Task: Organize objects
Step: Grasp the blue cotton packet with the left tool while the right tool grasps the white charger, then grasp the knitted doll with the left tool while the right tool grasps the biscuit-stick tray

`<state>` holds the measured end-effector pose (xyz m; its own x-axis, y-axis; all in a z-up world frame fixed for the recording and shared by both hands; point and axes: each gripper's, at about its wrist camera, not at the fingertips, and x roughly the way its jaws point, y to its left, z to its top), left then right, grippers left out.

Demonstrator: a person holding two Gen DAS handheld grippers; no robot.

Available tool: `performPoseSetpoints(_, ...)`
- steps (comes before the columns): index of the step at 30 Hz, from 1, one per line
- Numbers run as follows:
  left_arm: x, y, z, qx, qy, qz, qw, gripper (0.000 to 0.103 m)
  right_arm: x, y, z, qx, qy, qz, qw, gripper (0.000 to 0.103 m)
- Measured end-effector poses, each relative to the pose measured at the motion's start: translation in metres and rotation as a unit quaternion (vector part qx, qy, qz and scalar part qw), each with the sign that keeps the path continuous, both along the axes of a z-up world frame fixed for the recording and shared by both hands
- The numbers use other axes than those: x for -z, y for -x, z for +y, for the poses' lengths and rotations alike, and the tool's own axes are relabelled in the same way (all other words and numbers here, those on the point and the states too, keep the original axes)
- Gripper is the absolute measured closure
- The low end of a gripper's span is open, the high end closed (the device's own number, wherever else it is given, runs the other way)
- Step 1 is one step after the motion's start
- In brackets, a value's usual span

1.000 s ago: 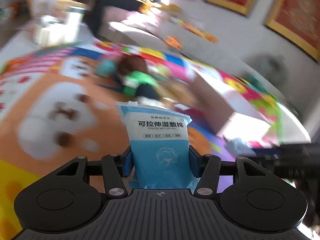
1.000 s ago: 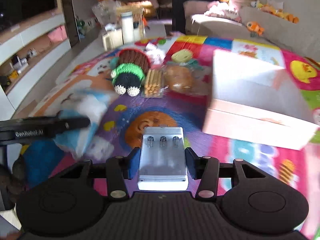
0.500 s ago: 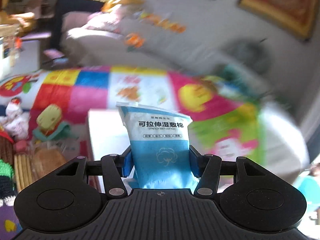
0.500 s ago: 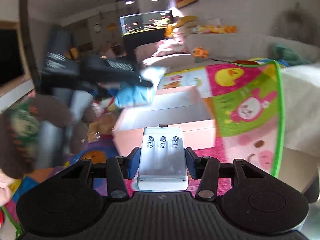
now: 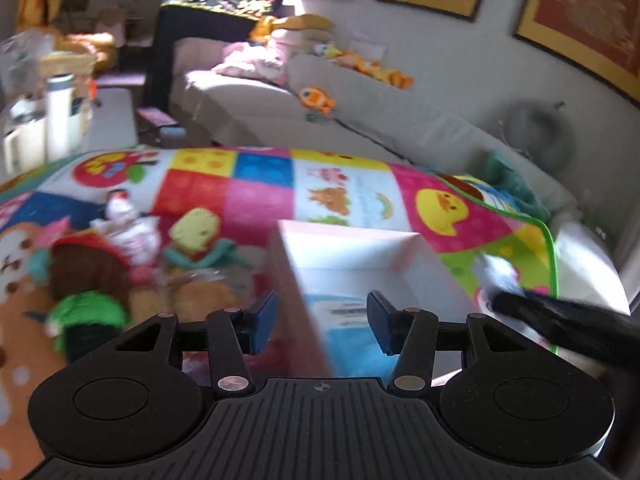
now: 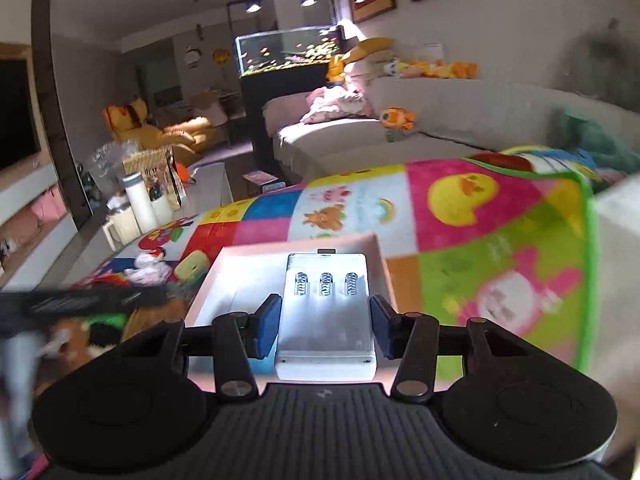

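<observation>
My left gripper (image 5: 322,322) hovers over the left wall of the pink-white box (image 5: 352,248), its jaws closing with nothing pressed between them. The blue-and-white wet-cotton pouch (image 5: 344,332) shows blurred below the gap, inside the box. My right gripper (image 6: 324,326) is shut on a white battery case (image 6: 326,312) with three springs, held above the near end of the box (image 6: 240,276). The other gripper appears as a blurred black bar (image 6: 80,300) at the left of the right wrist view.
The box sits on a colourful play mat (image 5: 340,192). Left of it lie a brown-and-green crocheted toy (image 5: 88,280), a yellow-green toy (image 5: 196,228) and a bread packet (image 5: 200,292). Behind are a grey sofa (image 5: 280,108) and a white bottle (image 5: 58,112).
The pouch has left my left gripper's jaws and now lies in the box. My right gripper, still gripping the battery case, has come over the box's near end.
</observation>
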<state>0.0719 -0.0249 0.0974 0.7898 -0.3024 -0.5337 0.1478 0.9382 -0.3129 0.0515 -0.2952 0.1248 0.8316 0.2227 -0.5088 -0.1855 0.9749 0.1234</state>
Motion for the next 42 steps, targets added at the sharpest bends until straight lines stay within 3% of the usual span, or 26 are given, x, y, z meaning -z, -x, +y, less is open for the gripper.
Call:
performPoseSetpoints(3,0.000,0.010,0.025,-0.017,-0.020,-0.007,0.9996,0.049,0.021,-0.040,0.021,-0.014,0.026,0.039,0.999,0.055)
performPoseSetpoints(5,-0.002,0.014,0.047,-0.037,-0.048,-0.023,0.9979,0.049,0.033,-0.045,0.027,-0.018,0.019,0.065,0.998,0.054)
performPoseSetpoints(8,0.008,0.015,0.083,-0.082,-0.079,-0.022,0.9932,0.049,0.034,-0.029,0.027,-0.016,0.008,0.069,0.997,0.041)
performPoseSetpoints(11,0.026,0.004,0.119,-0.116,-0.023,0.032,0.9925,0.049,0.029,-0.012,0.031,-0.007,0.016,0.059,0.998,0.037)
performPoseSetpoints(13,0.031,-0.001,0.129,-0.126,0.002,0.036,0.9913,0.049,0.026,-0.003,0.037,-0.005,0.017,0.056,0.998,0.031)
performPoseSetpoints(16,0.034,-0.017,0.133,-0.136,0.013,0.022,0.9904,0.049,0.022,0.002,0.051,-0.015,0.023,0.060,0.998,0.027)
performPoseSetpoints(18,0.044,-0.038,0.129,-0.127,0.016,0.048,0.9906,0.047,0.022,0.003,0.065,-0.029,0.032,0.064,0.997,0.026)
performPoseSetpoints(21,0.063,-0.067,0.117,-0.123,-0.027,0.083,0.9886,0.041,0.022,0.006,0.090,-0.050,0.044,0.063,0.996,0.025)
performPoseSetpoints(23,0.072,-0.076,0.120,-0.122,-0.016,0.081,0.9892,0.030,0.022,0.006,0.106,-0.063,0.048,0.065,0.995,0.025)
performPoseSetpoints(26,0.075,-0.080,0.127,-0.121,0.000,0.077,0.9897,0.040,0.023,0.006,0.131,-0.084,0.061,0.071,0.992,0.025)
performPoseSetpoints(32,0.073,-0.017,0.153,-0.060,0.033,0.100,0.9926,0.044,0.028,0.006,0.189,-0.140,0.084,0.059,0.985,0.027)
performPoseSetpoints(36,0.075,0.050,0.169,-0.035,0.034,0.091,0.9947,0.044,0.040,-0.011,0.236,-0.174,0.101,0.074,0.977,0.058)
performPoseSetpoints(42,0.079,0.084,0.176,-0.037,0.044,0.070,0.9959,0.044,0.074,-0.050,0.287,-0.159,0.153,0.076,0.972,0.059)
